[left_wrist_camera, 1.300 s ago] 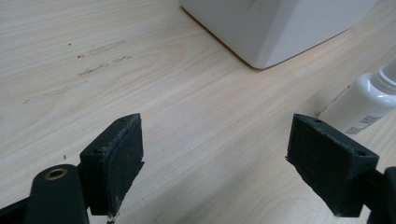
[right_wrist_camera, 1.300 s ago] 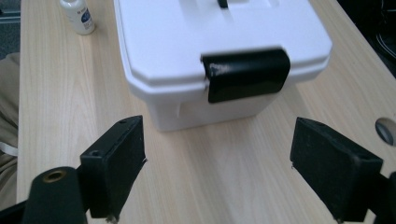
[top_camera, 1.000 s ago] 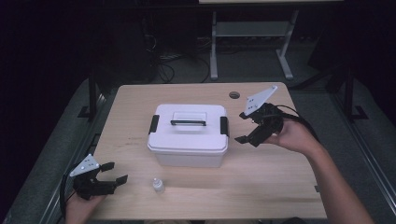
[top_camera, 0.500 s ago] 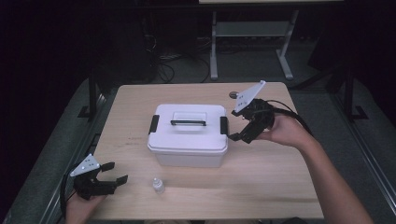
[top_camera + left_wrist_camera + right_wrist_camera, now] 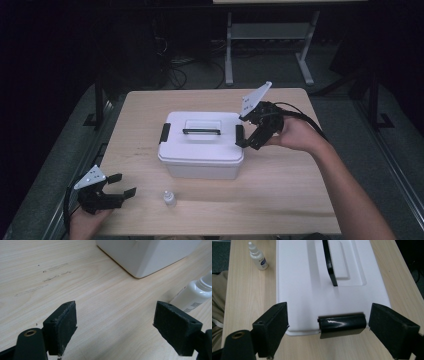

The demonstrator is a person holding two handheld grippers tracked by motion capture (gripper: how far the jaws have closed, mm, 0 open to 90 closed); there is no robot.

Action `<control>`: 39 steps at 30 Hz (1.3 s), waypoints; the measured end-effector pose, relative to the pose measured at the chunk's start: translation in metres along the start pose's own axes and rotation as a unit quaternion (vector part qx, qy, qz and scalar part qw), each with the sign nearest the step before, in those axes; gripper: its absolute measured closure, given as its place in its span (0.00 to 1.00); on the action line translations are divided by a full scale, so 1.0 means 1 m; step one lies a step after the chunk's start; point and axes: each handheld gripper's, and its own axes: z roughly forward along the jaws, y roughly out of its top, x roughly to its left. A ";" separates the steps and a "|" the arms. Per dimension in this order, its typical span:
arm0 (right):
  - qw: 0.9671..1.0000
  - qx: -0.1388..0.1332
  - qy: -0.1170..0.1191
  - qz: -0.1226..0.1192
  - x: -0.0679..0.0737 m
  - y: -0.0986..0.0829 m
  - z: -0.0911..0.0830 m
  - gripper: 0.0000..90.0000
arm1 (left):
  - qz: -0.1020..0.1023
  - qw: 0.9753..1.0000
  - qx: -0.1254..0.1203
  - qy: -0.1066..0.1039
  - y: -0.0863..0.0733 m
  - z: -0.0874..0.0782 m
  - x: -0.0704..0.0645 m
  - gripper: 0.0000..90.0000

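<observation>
The table [image 5: 300, 195] carries a white box [image 5: 202, 160] at its centre, lid on, black handle [image 5: 201, 132] lying flat along the top and a black latch [image 5: 239, 136] at each short end. The right gripper [image 5: 250, 136] is at the box's right-hand end, jaws spread wide; in the right gripper view the latch [image 5: 341, 325] sits squarely between them, untouched. The step in hand appears to be releasing this latch. To do it well, the jaws should be kept centred on the latch, one brought under its lower lip, and the clip levered outward from the box rather than squeezed, with care not to shove the box toward the left edge. The left gripper [image 5: 114, 191] rests near the front left corner, jaws likewise wide and empty. A small dropper bottle [image 5: 169, 198] stands near the front edge, just beside it.
</observation>
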 end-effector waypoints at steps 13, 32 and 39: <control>1.000 0.000 0.008 -0.015 -0.003 0.019 0.009 0.17 | -0.001 1.000 -0.002 -0.002 0.000 0.000 0.000 0.20; 0.999 0.005 0.016 -0.031 -0.005 0.041 0.024 0.18 | -0.001 1.000 -0.002 -0.003 0.000 -0.001 0.001 0.20; 0.999 -0.003 0.023 -0.032 -0.007 0.047 0.028 0.22 | -0.001 1.000 -0.002 -0.004 0.000 -0.001 0.001 0.20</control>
